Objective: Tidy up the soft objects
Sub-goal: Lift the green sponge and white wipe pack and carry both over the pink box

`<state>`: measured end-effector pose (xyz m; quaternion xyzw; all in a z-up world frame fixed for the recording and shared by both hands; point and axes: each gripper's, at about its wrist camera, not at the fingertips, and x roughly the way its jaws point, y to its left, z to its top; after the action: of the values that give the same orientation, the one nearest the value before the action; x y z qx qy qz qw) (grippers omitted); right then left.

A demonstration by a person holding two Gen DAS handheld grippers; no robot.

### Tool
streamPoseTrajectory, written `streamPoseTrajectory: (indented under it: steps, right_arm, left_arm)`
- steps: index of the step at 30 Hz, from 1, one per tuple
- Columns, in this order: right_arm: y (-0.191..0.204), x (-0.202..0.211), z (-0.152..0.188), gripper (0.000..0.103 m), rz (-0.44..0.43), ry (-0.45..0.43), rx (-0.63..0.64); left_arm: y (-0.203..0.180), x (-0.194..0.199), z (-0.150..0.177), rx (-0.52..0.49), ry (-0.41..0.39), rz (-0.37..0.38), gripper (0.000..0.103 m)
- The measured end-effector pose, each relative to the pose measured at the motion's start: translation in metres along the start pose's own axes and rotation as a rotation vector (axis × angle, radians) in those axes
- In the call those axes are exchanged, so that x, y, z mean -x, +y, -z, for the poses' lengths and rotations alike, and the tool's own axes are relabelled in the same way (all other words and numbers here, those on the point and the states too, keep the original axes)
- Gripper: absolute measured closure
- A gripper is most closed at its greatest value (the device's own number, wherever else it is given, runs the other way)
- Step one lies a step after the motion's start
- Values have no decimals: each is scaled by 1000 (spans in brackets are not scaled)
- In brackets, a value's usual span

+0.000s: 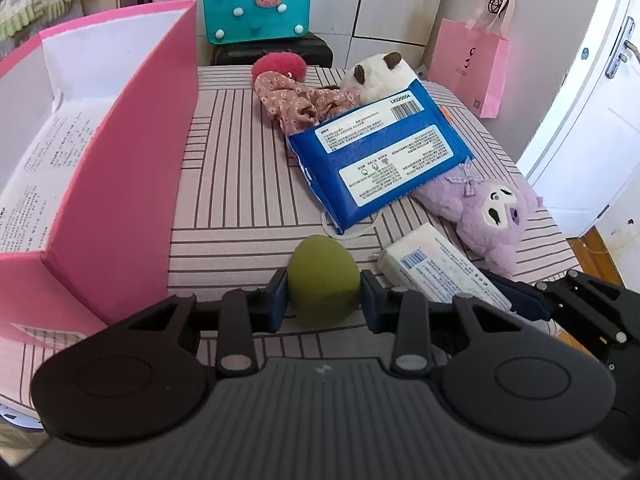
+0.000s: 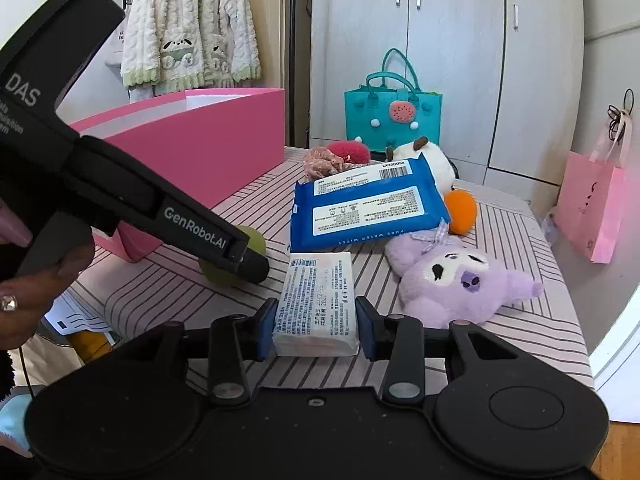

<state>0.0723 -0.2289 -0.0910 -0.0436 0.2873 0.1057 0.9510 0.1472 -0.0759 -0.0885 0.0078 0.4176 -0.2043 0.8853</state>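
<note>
My left gripper (image 1: 324, 300) is shut on an olive-green soft egg (image 1: 323, 278) that rests on the striped table; the egg also shows in the right wrist view (image 2: 252, 242). My right gripper (image 2: 316, 328) is shut on a white tissue pack (image 2: 318, 304), also seen in the left wrist view (image 1: 440, 270). Behind lie a blue wipes pack (image 1: 380, 152), a purple plush (image 1: 492, 212), a floral scrunchie (image 1: 300, 100), a red fluffy ball (image 1: 280, 66), a white plush (image 1: 384, 74) and an orange ball (image 2: 462, 206).
An open pink box (image 1: 112, 184) stands at the left on the striped table (image 1: 240, 168). A teal felt bag (image 1: 258, 4) stands at the back on a black case. A pink paper bag (image 1: 472, 72) stands by the wall on the right.
</note>
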Motion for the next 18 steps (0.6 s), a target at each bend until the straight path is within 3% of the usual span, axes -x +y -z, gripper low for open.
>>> streamPoseTrajectory:
  steps: [11,18]
  right_arm:
    - [-4,14,-12,58,-26,21,-19]
    - [-13,29,-25,58,-102,53,-84]
  left_arm:
    - [-3,38,-5,-46,-5,22,67]
    - [-10,80,-7,-106,-75,16,67]
